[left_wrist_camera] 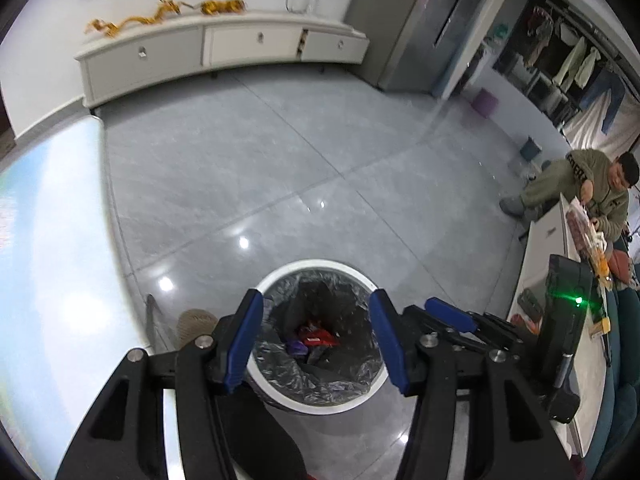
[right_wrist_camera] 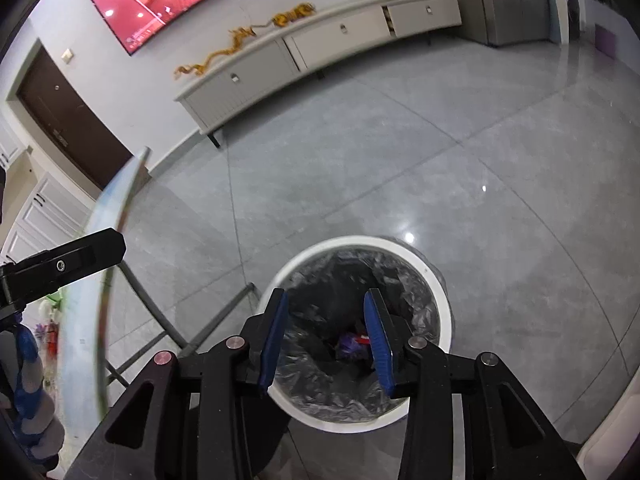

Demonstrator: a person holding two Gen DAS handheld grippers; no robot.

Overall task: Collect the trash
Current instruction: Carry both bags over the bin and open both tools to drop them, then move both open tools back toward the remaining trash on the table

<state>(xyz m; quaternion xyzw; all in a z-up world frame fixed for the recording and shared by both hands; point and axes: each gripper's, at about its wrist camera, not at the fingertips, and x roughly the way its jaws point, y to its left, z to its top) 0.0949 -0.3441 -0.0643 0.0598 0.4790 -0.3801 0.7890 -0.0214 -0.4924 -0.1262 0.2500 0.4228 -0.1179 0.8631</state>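
**Both my grippers hang open above the lined trash bin**

I am looking down along two hand-held grippers at a round white trash bin (left_wrist_camera: 320,402) standing on a glossy grey tiled floor (left_wrist_camera: 248,168). My left gripper (left_wrist_camera: 316,300) has its blue-padded jaws spread wide with nothing between them. My right gripper (right_wrist_camera: 325,295) is the same: jaws apart, empty, aimed into the bin's mouth. In the left view, the right gripper's blue tip shows just beside my own.

The bin is lined with a thin, crinkled, dark grey plastic bag (left_wrist_camera: 344,384) whose edge folds over the rim. At the bottom lie a few crumpled wrappers (left_wrist_camera: 318,338), one red and one purple, small and loosely heaped.

I judge the wrappers to be very light, soft and slippery; they would crush flat under the pads and could slide out, so a pinch across a bunched fold would hold better than a flat face. The bag looks flimsy and stretchy, likely to tear if tugged by a single layer; gathering its folded rim would be the safer hold. The bin itself looks like stiff, light plastic.

To my left a pale table edge (right_wrist_camera: 112,208) curves past, with thin metal legs (right_wrist_camera: 160,312) near the bin. A long white cabinet (left_wrist_camera: 224,48) lines the far wall, and a person (left_wrist_camera: 592,188) sits well apart at the right.
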